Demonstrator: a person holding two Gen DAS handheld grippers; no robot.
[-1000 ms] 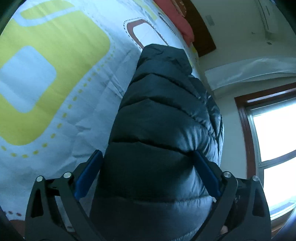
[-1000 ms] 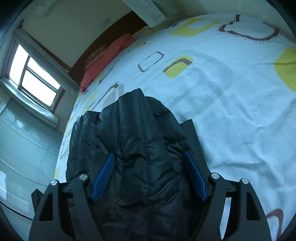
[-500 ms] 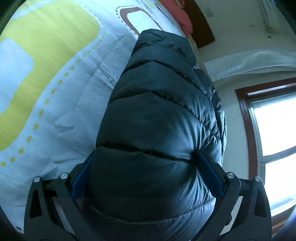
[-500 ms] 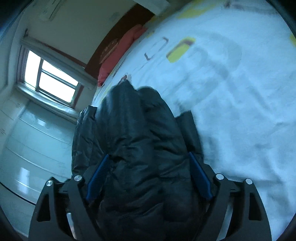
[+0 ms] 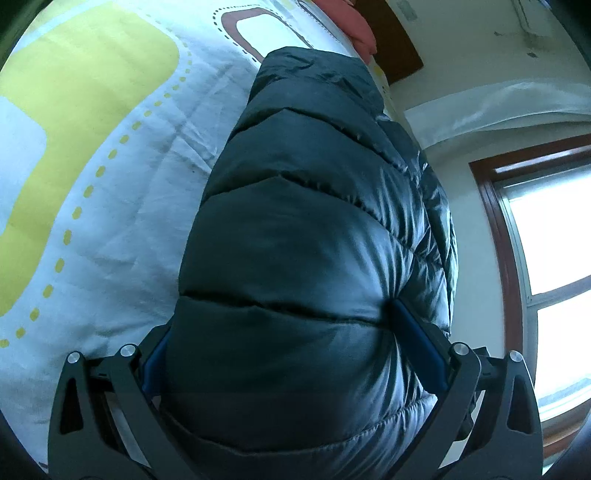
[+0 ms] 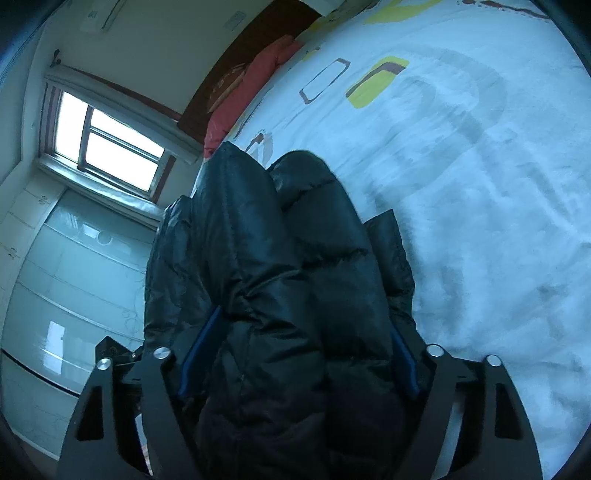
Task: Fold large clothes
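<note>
Patterned bedsheet; left gripper clamps black puffer jacket, right gripper closing on it

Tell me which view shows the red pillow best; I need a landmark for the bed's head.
The right wrist view: the red pillow lies along the dark headboard, mostly unobstructed. The left wrist view catches only a cropped corner at the top edge, beyond the black puffer jacket.

The puffer jacket is laid on the bed, bulked between each gripper's fingers, with a pillow and headboard set behind it.
</note>
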